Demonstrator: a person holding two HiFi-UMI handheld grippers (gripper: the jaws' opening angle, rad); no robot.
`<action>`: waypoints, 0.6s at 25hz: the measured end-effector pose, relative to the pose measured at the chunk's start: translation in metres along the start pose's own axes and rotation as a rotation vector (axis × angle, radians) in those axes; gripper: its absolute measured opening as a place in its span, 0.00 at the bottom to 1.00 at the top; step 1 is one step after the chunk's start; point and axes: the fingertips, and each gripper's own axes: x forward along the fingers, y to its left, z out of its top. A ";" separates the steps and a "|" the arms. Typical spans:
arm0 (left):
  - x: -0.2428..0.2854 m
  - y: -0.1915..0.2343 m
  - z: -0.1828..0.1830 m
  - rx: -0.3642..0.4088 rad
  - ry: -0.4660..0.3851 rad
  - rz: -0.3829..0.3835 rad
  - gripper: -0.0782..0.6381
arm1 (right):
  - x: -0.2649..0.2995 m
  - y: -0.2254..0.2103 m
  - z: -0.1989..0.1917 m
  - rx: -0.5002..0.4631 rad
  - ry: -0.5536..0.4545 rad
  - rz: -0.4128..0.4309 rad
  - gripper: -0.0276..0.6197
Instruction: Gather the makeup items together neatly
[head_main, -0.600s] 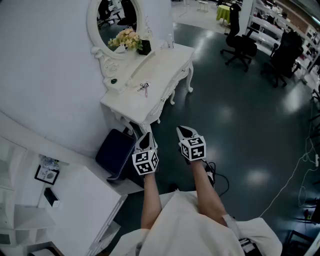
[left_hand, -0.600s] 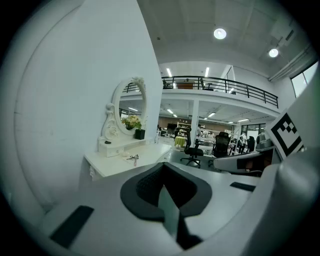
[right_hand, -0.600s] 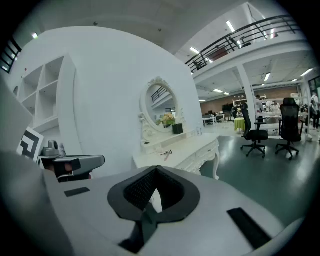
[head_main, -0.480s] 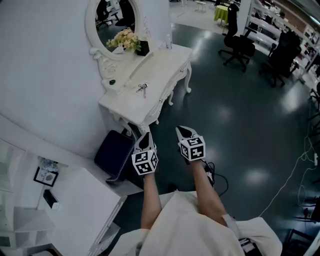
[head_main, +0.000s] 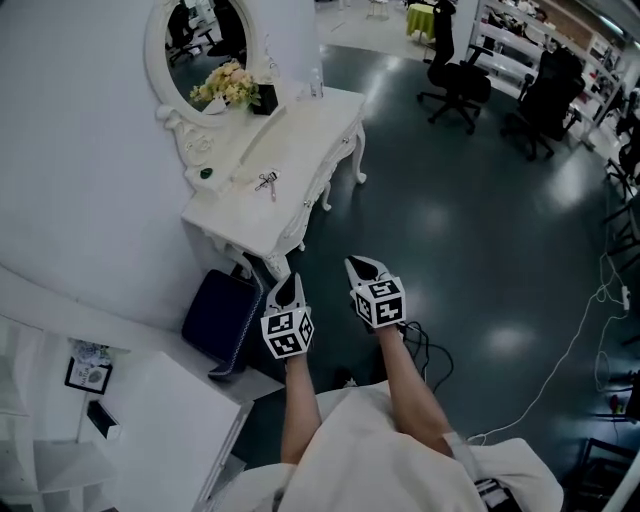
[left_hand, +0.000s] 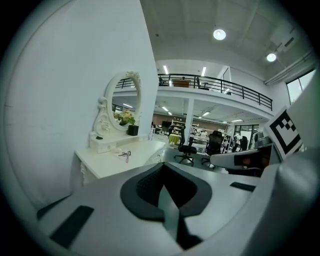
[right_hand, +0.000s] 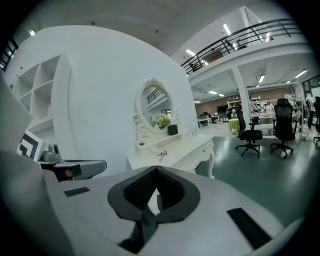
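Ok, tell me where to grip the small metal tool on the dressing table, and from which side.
Probably across its slim middle, from above on the open front side: the small metal tool lies flat on the dressing table, mirror and wall behind it. Finer shape is too small to tell.

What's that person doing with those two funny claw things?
A person holds a claw in each hand, the left claw and the right claw, both shut and empty, out over the dark floor. They point toward a white dressing table with an oval mirror and flowers. A small metal tool lies on the tabletop. Neither claw has reached the table, so no tidying has begun.
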 end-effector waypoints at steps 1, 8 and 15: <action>0.003 -0.001 -0.003 -0.002 0.008 -0.003 0.13 | 0.001 -0.002 0.001 0.000 0.000 0.003 0.10; 0.045 -0.005 0.002 0.010 0.019 -0.009 0.13 | 0.025 -0.026 0.010 0.007 0.007 0.028 0.10; 0.105 0.009 0.038 0.027 0.001 0.006 0.13 | 0.081 -0.051 0.047 -0.005 0.011 0.069 0.10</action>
